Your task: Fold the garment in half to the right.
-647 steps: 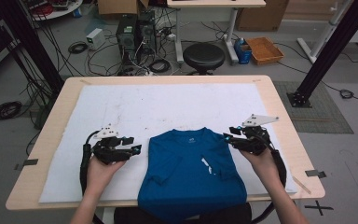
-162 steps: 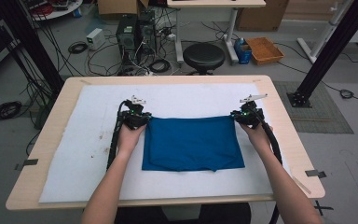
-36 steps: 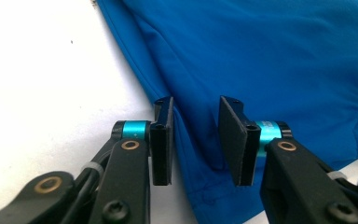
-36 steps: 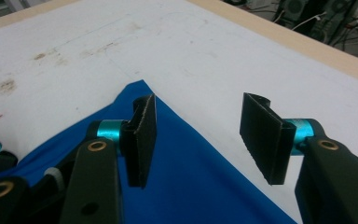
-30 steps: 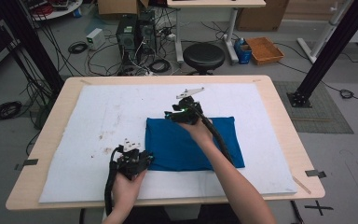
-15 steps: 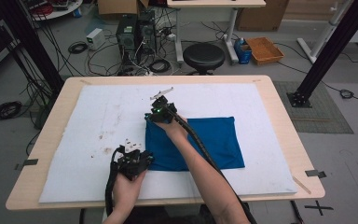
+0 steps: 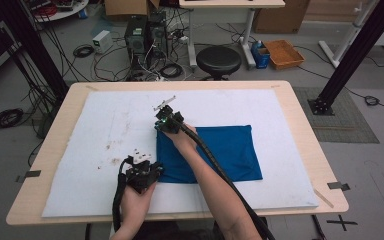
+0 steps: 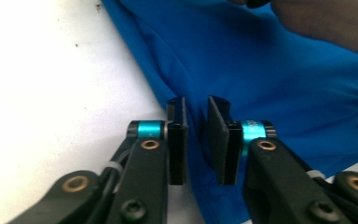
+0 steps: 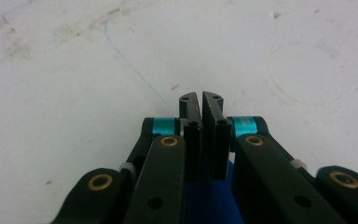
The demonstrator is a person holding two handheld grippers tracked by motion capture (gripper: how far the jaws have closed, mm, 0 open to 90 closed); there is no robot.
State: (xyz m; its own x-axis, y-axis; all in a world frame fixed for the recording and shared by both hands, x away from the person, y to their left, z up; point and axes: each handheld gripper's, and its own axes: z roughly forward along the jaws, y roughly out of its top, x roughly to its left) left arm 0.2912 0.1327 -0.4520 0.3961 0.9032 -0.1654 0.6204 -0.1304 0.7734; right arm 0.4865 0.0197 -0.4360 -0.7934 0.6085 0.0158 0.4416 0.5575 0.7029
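A blue shirt [image 7: 225, 150], folded into a rectangle, lies on the white mat [image 7: 280, 110]. My right gripper [image 7: 163, 127] sits at the shirt's far left corner, with its forearm reaching across the cloth. In the right gripper view its jaws [image 9: 201, 98] have just been closing and now stand almost together, with blue cloth [image 9: 206, 200] between them at their base. My left gripper [image 7: 156, 173] is at the near left corner. In the left gripper view its jaws [image 8: 196, 105] have just been closing on a bunched fold of the shirt [image 8: 270, 70].
The mat covers a wooden table [image 7: 310, 150]. Brown stains [image 7: 111, 152] mark the mat left of the shirt. A thin blue thread [image 9: 135, 70] lies on the mat ahead of the right jaws. Beyond the far edge stand a black stool [image 7: 219, 59], a computer case [image 7: 136, 35] and cables.
My right gripper has moved left along the shirt's far edge to its far left corner and come down. The left gripper has stayed at the near left corner.
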